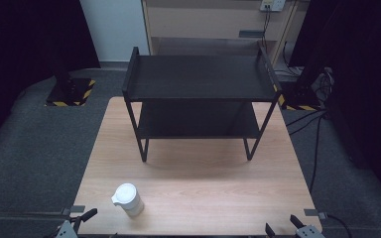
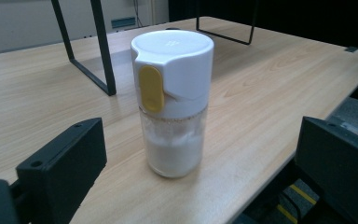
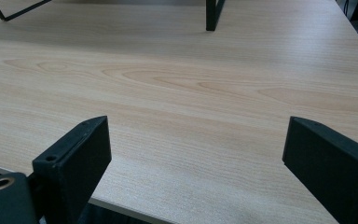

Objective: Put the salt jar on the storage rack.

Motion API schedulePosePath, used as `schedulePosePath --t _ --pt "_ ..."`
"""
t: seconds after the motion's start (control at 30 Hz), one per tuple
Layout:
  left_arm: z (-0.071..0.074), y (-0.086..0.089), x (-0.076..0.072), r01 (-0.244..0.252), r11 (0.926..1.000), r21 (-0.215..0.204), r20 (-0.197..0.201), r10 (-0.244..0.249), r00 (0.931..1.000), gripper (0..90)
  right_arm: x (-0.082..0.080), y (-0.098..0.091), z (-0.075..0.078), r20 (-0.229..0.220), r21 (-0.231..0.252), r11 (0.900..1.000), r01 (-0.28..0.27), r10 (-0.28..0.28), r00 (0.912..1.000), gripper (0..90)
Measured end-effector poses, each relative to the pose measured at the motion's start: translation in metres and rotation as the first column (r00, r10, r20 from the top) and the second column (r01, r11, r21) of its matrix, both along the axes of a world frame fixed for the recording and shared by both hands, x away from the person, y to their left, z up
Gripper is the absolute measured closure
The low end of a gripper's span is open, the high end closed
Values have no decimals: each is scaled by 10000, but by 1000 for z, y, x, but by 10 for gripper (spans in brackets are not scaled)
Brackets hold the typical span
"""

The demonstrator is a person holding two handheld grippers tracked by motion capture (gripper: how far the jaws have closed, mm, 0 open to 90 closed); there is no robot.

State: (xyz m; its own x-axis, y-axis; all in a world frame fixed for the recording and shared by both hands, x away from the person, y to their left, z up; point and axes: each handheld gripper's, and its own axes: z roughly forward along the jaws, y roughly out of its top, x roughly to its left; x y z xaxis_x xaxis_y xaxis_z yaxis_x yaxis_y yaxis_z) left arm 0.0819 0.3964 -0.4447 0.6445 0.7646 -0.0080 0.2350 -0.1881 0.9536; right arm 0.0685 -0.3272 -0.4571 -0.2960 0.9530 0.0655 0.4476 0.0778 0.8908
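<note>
Pale wood grain runs across your desk (image 1: 193, 188), and near its front-left corner stands a small clear jar (image 1: 128, 199), upright, with a white cap and white powder filling roughly its lower half. From your left gripper view the jar (image 2: 172, 100) sits straight ahead, between the lines of your two black fingers (image 2: 60, 163) but beyond their tips, not touched by either; a yellow oval tab shows on the side of the cap. Your left gripper (image 1: 77, 223) is at the desk's front-left edge, fingers spread wide and released, gripping nothing. Your right gripper (image 1: 290, 229) is at the front-right edge, well apart from the jar, its fingers (image 3: 74, 158) likewise spread wide over bare wood, holding nothing. Farther back, a black two-tier metal rack (image 1: 198, 79) stands on thin legs across the far half of the desk, both shelves bare. Beyond the desk you've got grey carpet (image 1: 34, 144), with cables trailing on it at the right.
</note>
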Motion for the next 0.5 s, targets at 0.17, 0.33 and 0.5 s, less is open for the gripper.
schedulePosePath --t 0.17,0.33,0.5 --pt "-2 -13 8 -425 9991 -76 -407 422 9983 8 -1 2 0 43 -28 10000 -61 61 10000 78" --pt "-5 -30 25 -807 9963 307 -483 822 9954 8 1 1 0 -21 -25 9999 -123 123 9999 78" --pt "-8 -39 41 -669 9953 705 -528 707 9961 8 1 0 0 -14 -38 9999 -137 137 9999 78"
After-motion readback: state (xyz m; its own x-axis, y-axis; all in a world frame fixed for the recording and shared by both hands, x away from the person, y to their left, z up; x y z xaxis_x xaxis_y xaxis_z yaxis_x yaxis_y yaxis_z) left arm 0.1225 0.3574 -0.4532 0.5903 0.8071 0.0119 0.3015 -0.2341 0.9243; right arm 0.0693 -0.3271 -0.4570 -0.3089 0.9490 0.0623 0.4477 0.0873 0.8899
